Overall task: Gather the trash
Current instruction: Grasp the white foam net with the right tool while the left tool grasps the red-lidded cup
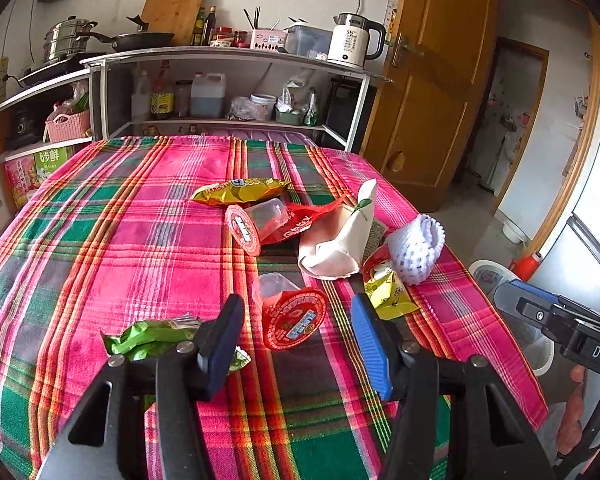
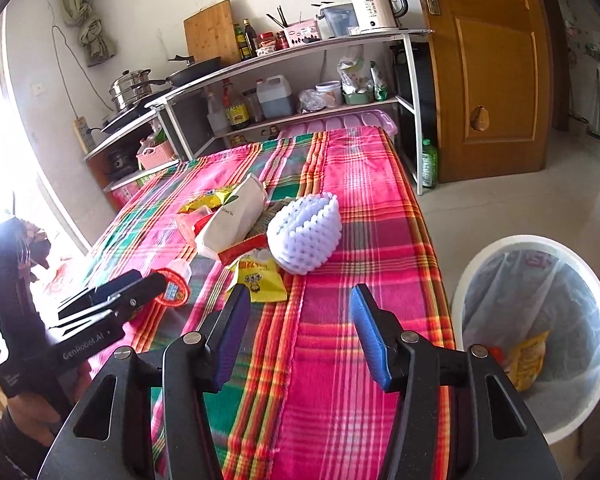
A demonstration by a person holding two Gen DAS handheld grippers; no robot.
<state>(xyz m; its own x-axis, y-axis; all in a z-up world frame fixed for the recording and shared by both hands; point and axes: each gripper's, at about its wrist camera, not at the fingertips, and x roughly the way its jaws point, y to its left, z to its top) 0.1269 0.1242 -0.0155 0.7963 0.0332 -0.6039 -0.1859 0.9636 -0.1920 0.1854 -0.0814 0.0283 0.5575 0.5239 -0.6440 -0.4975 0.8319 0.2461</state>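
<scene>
- Both tongs, left tongs (image 1: 296,332) and right tongs (image 2: 298,326), gape empty above the worktop (image 2: 340,360).
- The jelly cup (image 1: 294,318) lies tipped before the left pair; squeezing its lid might squirt it away.
- Bin (image 2: 472,280) stands beside the worktop; a careless swing could miss it.

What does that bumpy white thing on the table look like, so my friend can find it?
Find the pink-and-green plaid table, then the trash pile near the edge beside the bin. The white foam net is a rounded, cup-shaped sleeve, the only piece covered in little bumps.
</scene>
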